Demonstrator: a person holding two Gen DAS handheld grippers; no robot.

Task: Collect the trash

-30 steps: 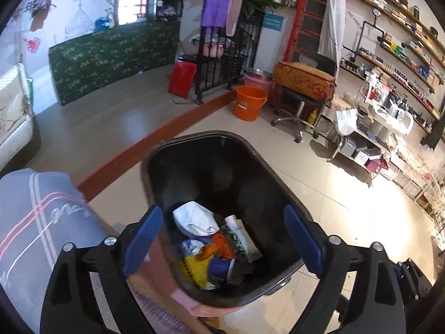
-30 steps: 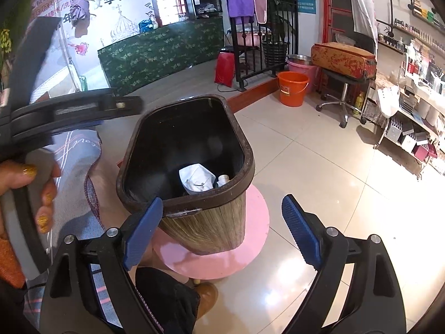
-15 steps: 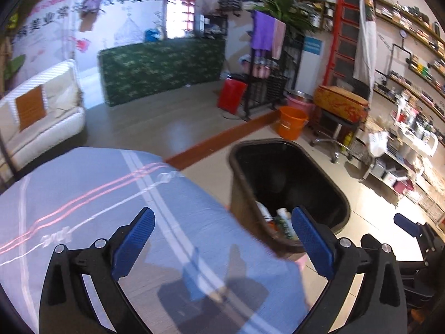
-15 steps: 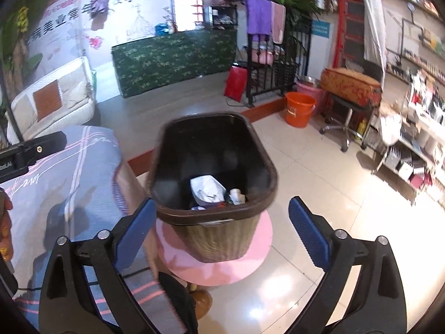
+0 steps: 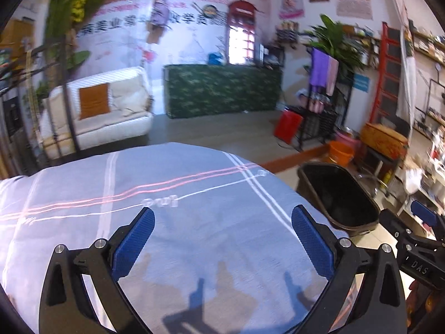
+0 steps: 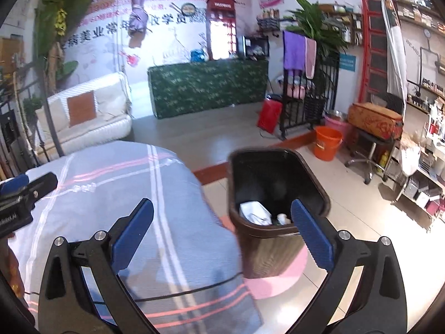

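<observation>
My left gripper and right gripper both gape wide, holding nothing — a blue cloth lies under them. The bin stands right of it, white trash inside.

Trash bin contents half-hidden by its near rim — shelf goods blurred.

Right gripper fingers spread, trash bin holding crumpled paper, striped cloth
</observation>
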